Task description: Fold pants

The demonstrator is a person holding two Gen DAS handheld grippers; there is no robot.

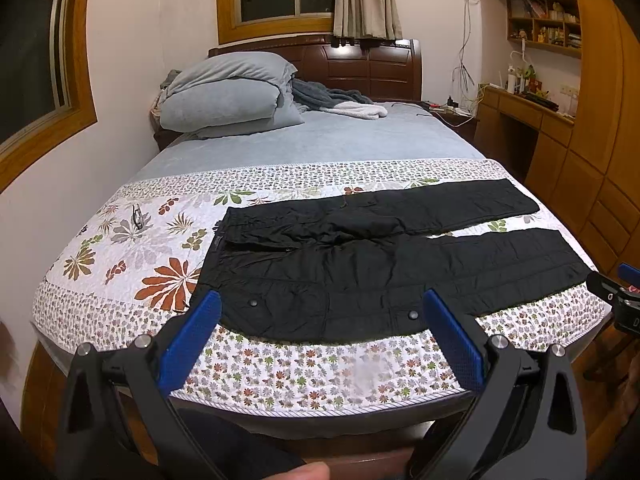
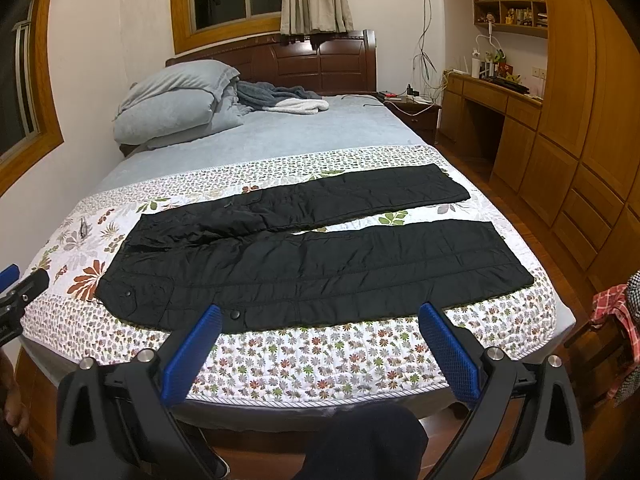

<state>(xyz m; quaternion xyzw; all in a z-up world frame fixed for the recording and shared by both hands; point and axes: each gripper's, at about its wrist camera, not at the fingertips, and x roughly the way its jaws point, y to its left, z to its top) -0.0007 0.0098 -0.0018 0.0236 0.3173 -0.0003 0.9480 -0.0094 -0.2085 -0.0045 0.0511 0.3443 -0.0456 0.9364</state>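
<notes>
Still unfolded — black pants (image 2: 304, 256), legs apart

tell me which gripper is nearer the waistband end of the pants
Left. The left gripper hovers open over the waistband half of the pants; the right gripper hovers open further toward the leg cuffs.
</notes>
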